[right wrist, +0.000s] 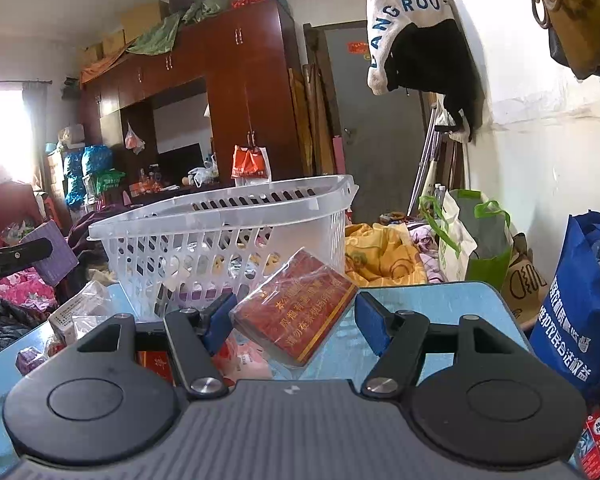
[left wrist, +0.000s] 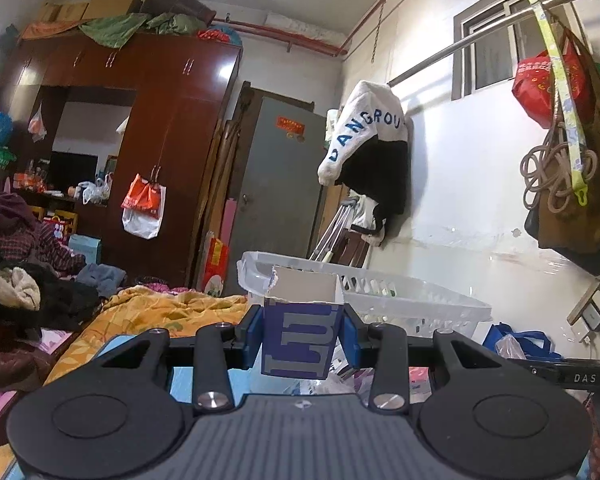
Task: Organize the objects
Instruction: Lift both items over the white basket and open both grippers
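We see the blue desk [right wrist: 440, 300] still cluttered along its left edge with packets, so most of the sorting looks left to do. The white basket [right wrist: 228, 232] stands at the desk's far edge, with a few things seemingly inside. Our left gripper [left wrist: 302, 338] has its fingers [left wrist: 252, 334] nearly closed, clamping an open purple box [left wrist: 300, 344] raised just before the basket. Our right gripper [right wrist: 296, 320] stands half open around a tilted red wrapped pack [right wrist: 296, 312]; the left finger touches it, the right stands clear.
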Demonstrator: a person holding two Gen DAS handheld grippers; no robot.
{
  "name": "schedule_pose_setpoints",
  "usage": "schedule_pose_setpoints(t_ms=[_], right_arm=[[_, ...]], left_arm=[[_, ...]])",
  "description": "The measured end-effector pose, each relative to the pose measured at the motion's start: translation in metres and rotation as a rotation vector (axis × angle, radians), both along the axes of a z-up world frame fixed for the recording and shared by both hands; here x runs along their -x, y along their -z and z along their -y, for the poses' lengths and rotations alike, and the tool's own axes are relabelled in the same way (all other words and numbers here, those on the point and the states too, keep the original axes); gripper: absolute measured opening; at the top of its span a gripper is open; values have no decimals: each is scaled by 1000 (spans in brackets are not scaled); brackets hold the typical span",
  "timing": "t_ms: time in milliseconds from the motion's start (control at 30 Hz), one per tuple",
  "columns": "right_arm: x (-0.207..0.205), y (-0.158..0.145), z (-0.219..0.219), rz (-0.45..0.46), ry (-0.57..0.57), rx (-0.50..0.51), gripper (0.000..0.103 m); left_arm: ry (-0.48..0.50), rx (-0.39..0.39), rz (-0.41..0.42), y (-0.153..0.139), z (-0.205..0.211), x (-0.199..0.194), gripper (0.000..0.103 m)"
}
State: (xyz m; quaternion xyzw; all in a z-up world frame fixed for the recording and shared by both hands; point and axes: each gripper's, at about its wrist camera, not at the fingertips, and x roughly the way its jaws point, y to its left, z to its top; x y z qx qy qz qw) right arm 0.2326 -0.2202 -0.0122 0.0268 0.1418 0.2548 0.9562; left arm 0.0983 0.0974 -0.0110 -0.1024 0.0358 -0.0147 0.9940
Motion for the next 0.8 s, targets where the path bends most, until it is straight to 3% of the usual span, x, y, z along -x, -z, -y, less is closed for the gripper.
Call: schedule_pose_setpoints(t_ms=[433, 633, 800], right_arm=[[20, -14, 9, 81, -24, -59, 68], [29, -55, -9, 162, -50, -22, 68], [-12, -89, -36, 153, -125, -19, 68]], left_arm=[[-14, 34, 70, -6, -4, 24, 44], [47, 30, 101, -30, 7, 22, 44], [111, 39, 72, -67, 19, -17, 44]])
